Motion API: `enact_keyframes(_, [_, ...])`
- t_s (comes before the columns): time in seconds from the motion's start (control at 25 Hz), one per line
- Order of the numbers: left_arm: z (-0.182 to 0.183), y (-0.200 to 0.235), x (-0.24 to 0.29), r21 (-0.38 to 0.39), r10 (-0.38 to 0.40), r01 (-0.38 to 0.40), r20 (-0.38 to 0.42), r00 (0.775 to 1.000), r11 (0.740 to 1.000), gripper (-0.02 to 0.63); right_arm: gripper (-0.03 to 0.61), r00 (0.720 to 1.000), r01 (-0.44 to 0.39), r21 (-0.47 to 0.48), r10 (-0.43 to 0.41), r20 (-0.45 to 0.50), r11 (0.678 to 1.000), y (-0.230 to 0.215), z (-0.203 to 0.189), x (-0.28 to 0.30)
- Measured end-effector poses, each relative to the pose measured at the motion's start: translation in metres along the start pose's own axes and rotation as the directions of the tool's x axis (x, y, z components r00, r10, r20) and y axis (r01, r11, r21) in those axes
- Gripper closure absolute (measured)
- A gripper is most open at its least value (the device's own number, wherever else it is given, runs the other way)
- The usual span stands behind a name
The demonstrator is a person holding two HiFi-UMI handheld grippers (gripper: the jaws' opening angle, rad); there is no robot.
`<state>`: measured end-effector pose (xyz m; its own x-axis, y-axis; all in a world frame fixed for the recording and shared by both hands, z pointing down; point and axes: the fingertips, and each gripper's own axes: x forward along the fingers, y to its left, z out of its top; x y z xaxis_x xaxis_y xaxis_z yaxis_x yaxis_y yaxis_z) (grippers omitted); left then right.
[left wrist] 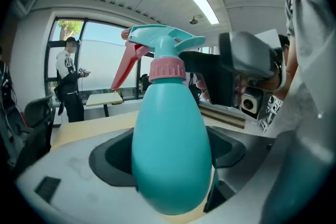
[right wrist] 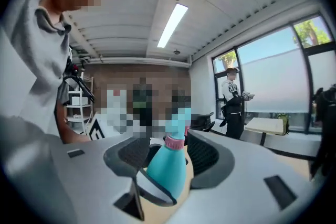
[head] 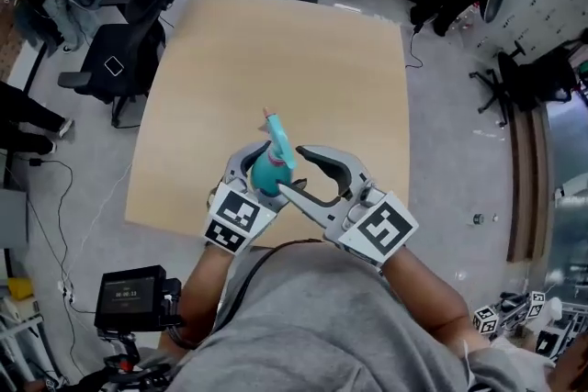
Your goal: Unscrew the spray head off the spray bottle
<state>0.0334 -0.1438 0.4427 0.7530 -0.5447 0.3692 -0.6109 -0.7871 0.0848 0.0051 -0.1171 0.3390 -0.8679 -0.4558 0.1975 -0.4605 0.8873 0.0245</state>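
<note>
only the left gripper view shows pads (left wrist: 115, 160) pressing the spray bottle (left wrist: 170, 149)

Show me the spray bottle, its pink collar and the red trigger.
spray bottle (left wrist: 170, 155), left gripper view, teal body middle.
pink collar (left wrist: 168, 69), left gripper view, ring front.
red trigger (left wrist: 126, 68), left gripper view, lever middle.

Two grippers are showing. One spray bottle (left wrist: 170, 155) is sitting clamped between the jaws of the left gripper (head: 265, 166), carrying one spray head (left wrist: 157, 42) and one pink collar (left wrist: 167, 70). The right gripper (head: 300, 172) is gaping just beside it. Below the jaws one table (head: 276, 60) is lying. Beyond them two chairs are standing: a left chair (head: 129, 50) and a right chair (head: 537, 73).
</note>
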Motion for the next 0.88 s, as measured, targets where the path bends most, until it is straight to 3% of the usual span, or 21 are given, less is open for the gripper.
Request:
enact_keyframes(0.16, [0.000,-0.012,0.013,0.100,0.035,-0.032,-0.032,0.999,0.994,0.219,0.374,0.990,0.134,0.054,-0.131,-0.054,0.989,-0.019,-0.017,0.009])
enact_keyframes(0.28, [0.001,-0.023,0.016,0.135,0.030,-0.024,-0.040,0.999,0.991,0.219,0.402,0.988,0.149,0.079,-0.145,-0.052,0.986,-0.020,-0.018,0.005])
enact_keyframes(0.36, [0.003,-0.035,0.013,0.125,-0.040,0.043,-0.027,0.999,0.991,0.219,0.423,0.995,0.097,0.095,-0.095,-0.025,0.991,-0.014,-0.011,0.002])
enact_keyframes(0.44, [0.007,-0.051,0.007,0.073,-0.205,0.204,0.010,0.979,0.976,0.219,0.426,1.000,0.006,0.107,-0.005,-0.007,0.994,-0.006,-0.005,-0.001])
enact_keyframes(0.48, [0.011,-0.061,0.002,0.040,-0.308,0.307,0.039,0.951,0.951,0.219,0.426,0.998,-0.057,0.110,0.056,0.006,0.992,-0.001,-0.001,-0.002])
enact_keyframes(0.56, [0.022,-0.081,-0.013,0.012,-0.491,0.492,0.100,0.866,0.870,0.219,0.426,0.976,-0.218,0.089,0.216,0.031,0.972,0.013,0.011,-0.008])
enact_keyframes(0.64, [0.033,-0.101,-0.032,0.063,-0.639,0.637,0.120,0.760,0.768,0.219,0.426,0.912,-0.410,0.031,0.409,0.036,0.911,0.034,0.024,-0.018])
enact_keyframes(0.76, [0.040,-0.127,-0.069,0.152,-0.808,0.794,0.078,0.584,0.588,0.219,0.426,0.743,-0.669,-0.016,0.669,0.029,0.743,0.066,0.040,-0.035])
enact_keyframes(0.8, [0.042,-0.133,-0.078,0.167,-0.843,0.827,0.066,0.533,0.536,0.219,0.426,0.682,-0.731,-0.016,0.731,0.027,0.683,0.074,0.045,-0.040])
enact_keyframes(0.88, [0.048,-0.142,-0.088,0.182,-0.888,0.870,0.068,0.454,0.459,0.219,0.426,0.574,-0.818,-0.019,0.819,0.021,0.574,0.084,0.052,-0.049])
